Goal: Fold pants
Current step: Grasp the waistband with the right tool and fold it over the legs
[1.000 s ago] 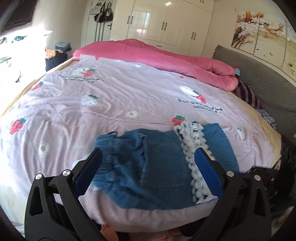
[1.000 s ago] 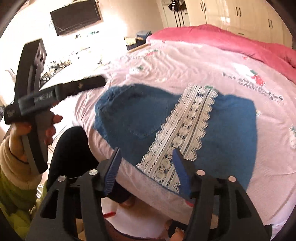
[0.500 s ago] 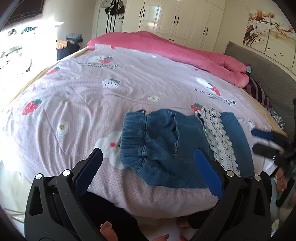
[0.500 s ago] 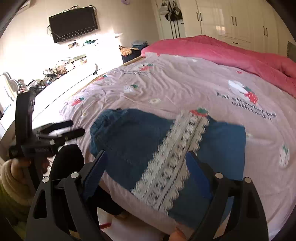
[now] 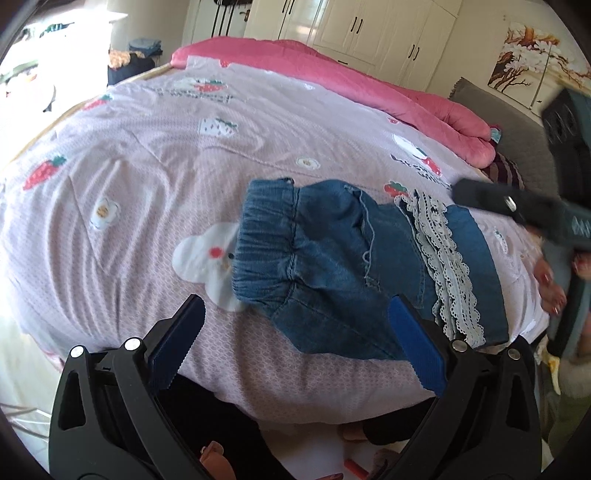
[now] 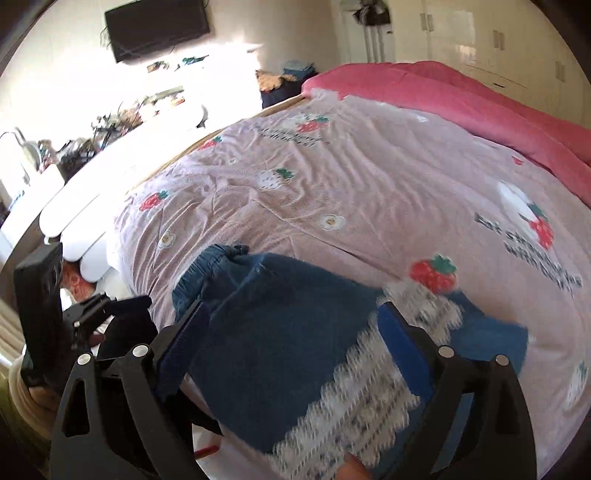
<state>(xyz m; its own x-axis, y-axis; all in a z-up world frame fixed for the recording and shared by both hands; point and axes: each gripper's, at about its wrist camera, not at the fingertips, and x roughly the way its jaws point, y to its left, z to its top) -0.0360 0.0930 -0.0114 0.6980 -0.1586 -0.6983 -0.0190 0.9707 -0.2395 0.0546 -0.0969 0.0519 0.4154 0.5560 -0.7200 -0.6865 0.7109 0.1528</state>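
The pants [image 5: 354,266] lie sideways, waistband left. The left gripper [image 5: 295,347] and the right gripper [image 6: 291,354] hover wide open, holding nothing.

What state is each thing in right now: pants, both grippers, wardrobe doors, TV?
Denim pants: folded, lying on the quilt.
Left gripper: open, empty.
Right gripper: open, empty.
Wardrobe doors: closed.
TV: screen dark.
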